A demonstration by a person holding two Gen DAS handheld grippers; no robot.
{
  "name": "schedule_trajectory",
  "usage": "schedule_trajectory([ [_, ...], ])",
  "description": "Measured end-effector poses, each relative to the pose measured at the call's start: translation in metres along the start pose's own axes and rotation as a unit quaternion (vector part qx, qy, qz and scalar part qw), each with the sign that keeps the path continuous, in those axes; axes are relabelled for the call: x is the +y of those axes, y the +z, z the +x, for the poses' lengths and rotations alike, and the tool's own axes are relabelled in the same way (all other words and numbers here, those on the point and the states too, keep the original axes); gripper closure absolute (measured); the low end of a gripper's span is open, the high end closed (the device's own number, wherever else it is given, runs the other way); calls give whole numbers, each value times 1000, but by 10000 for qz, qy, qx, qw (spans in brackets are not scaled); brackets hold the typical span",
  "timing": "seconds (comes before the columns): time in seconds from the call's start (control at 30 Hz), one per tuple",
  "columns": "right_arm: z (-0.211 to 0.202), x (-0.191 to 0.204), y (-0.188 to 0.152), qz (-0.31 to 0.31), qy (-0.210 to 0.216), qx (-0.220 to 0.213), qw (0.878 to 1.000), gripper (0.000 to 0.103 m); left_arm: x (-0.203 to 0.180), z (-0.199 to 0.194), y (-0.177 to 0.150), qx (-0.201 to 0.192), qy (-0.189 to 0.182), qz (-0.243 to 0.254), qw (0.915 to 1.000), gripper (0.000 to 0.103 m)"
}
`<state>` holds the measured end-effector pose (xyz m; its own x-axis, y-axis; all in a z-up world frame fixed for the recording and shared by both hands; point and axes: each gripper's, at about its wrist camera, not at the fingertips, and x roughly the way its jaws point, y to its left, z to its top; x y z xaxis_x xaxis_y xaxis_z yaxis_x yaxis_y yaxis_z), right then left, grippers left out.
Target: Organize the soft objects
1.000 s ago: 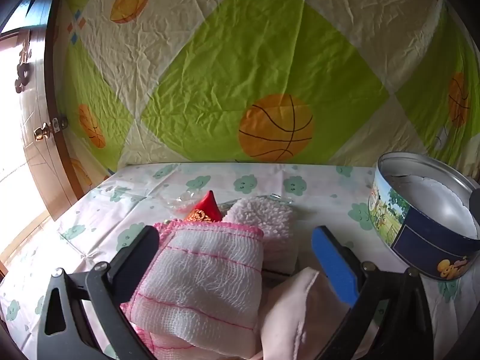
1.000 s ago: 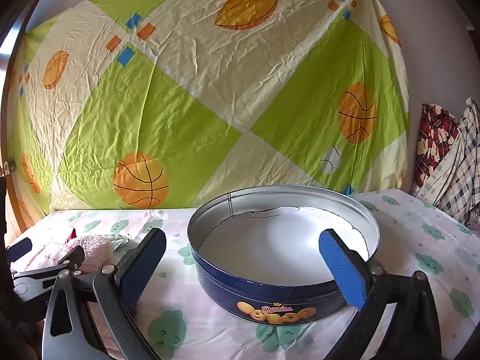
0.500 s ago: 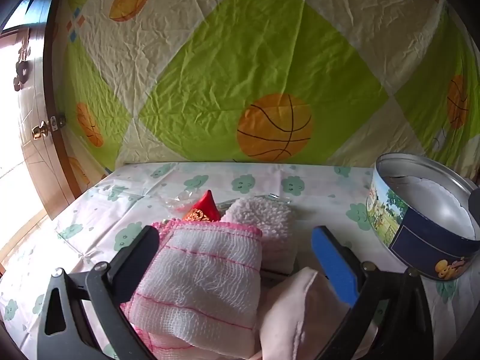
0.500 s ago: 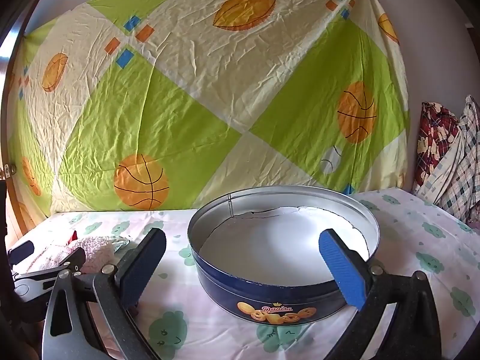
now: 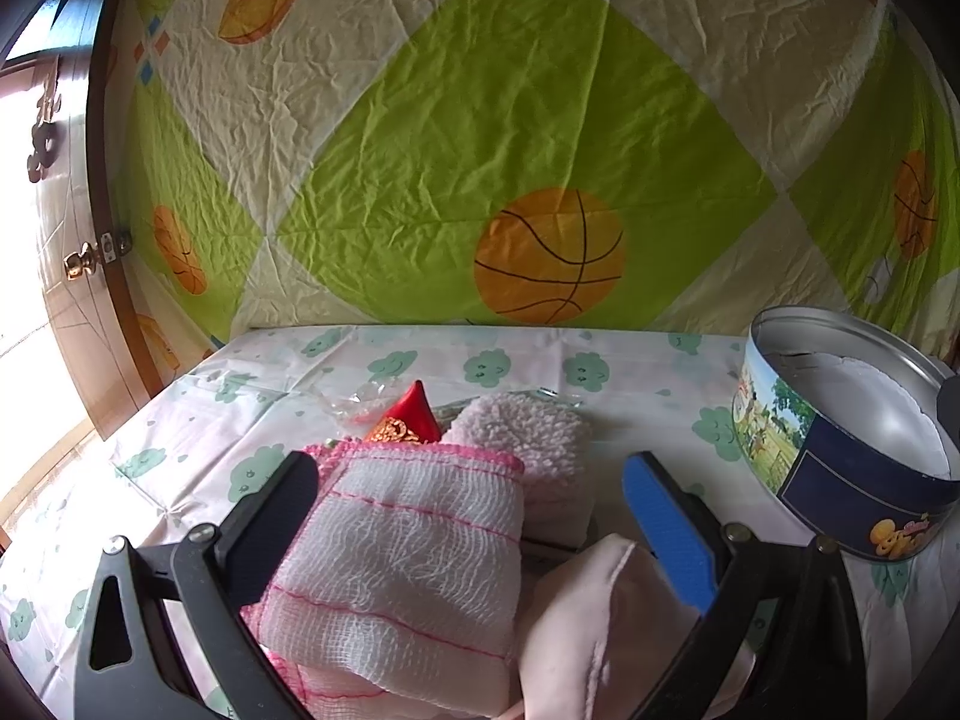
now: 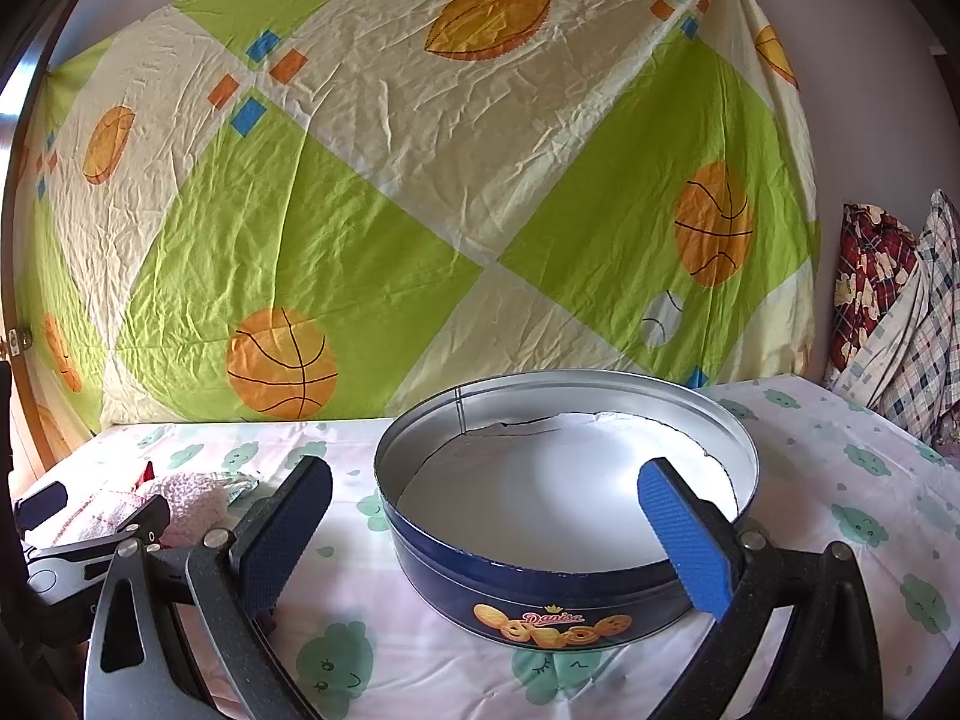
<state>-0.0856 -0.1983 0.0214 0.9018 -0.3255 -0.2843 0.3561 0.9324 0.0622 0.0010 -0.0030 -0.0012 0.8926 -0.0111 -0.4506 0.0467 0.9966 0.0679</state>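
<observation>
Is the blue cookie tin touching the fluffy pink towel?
Apart. The left wrist view shows bare tablecloth between the cookie tin and the fluffy pink towel.

A crumpled green-and-cream sheet (image 6: 420, 210) with basketballs covers the wall. Daylight glares past a wooden door (image 5: 66, 240) at left. Plaid fabrics (image 6: 900, 324) hang at right.

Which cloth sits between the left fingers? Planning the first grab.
The white gauze cloth with pink stitching, beside the left finger; the fluffy pink cloth lies beyond the fingertips.
</observation>
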Motion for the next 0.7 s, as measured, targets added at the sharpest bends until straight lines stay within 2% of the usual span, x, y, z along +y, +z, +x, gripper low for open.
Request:
schedule_trajectory([
  [0.7, -1, -1, 1, 21, 81, 5, 10000, 0, 2, -1, 0, -33, 104, 9, 9999, 0],
])
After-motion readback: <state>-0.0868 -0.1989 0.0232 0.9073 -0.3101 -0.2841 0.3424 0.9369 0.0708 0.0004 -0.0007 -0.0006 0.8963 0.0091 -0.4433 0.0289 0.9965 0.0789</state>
